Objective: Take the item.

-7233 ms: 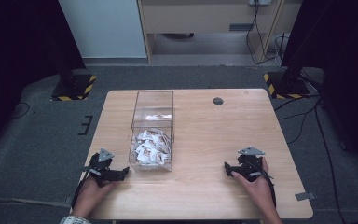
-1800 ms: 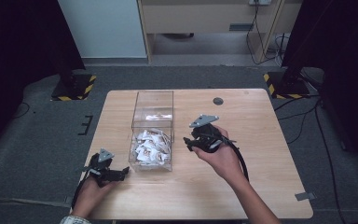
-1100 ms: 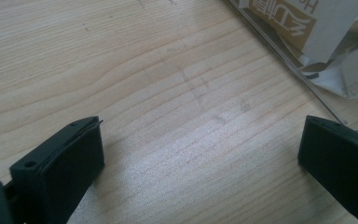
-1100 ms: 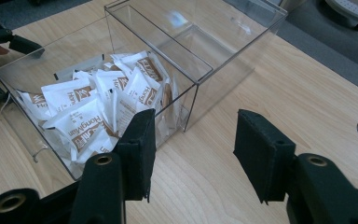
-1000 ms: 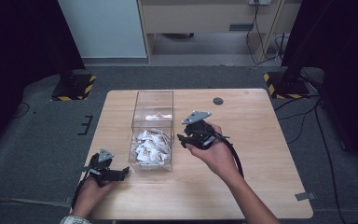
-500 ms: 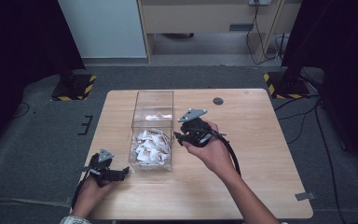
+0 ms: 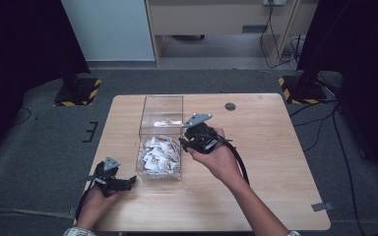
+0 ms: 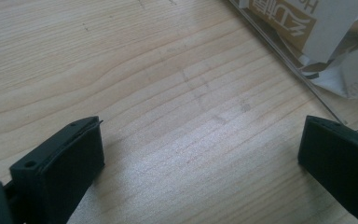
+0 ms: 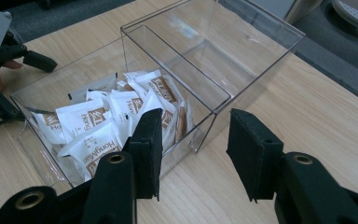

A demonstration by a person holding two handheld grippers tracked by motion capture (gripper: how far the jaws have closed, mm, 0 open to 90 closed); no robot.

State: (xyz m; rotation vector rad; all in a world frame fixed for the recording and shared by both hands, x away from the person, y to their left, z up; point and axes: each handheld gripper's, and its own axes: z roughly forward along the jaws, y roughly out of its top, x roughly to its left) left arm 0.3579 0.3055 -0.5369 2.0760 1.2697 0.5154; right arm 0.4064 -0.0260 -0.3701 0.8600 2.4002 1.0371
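Right gripper view: sachets (image 9: pixel 102 121) just beyond right tongs (image 9: pixel 193 149).

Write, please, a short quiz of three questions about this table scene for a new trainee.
1. True or false: the white and brown paper sachets lie in the nearer compartment of the clear plastic two-compartment box.
2. Which tool is beside the box wall, jaws apart with nothing between them? A) left tool B) right tool
3. Fill in: the left tool rests on the light wooden ____.

Key:
1. True; the farther compartment holds none.
2. B, the right tool; its jaws have just been closing.
3. table
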